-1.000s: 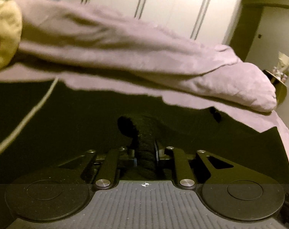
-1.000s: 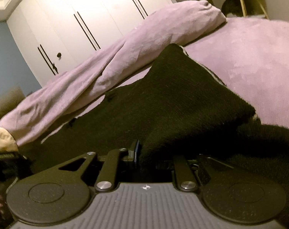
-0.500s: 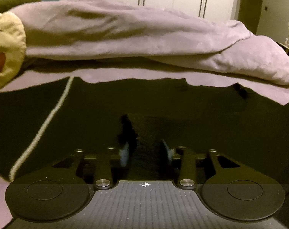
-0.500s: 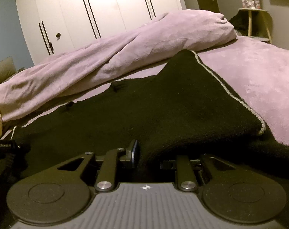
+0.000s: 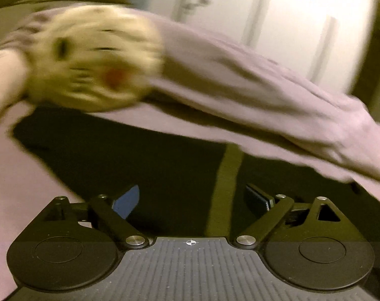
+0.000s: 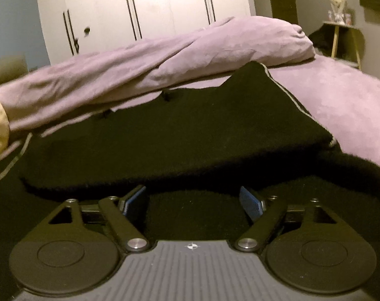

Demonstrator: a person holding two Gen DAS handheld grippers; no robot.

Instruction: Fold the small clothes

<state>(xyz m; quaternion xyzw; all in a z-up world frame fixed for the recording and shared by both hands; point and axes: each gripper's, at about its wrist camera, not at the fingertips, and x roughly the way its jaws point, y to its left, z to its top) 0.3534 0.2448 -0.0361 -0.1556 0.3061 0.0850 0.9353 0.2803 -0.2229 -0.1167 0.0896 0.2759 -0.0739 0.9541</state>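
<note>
A black knit garment [image 6: 179,135] with a pale trim line lies on the purple bed; its right part is folded over onto itself, the folded edge running just ahead of my right gripper [image 6: 193,199]. That gripper is open and empty, its jaws wide over the black cloth. In the left wrist view the same garment [image 5: 129,155] shows dark, with a pale stripe [image 5: 226,190] running toward my left gripper [image 5: 193,199]. The left gripper is open and holds nothing. The left view is motion-blurred.
A rolled purple duvet [image 6: 164,60] lies across the bed behind the garment, and also shows in the left view [image 5: 252,87]. A yellow plush toy [image 5: 94,57] sits at the far left. White wardrobe doors [image 6: 144,7] stand behind; a small side table [image 6: 345,37] is at right.
Both grippers have opened and let go of the black cloth they held. The raised fold has dropped flat. The left gripper has swung left toward the plush toy.
</note>
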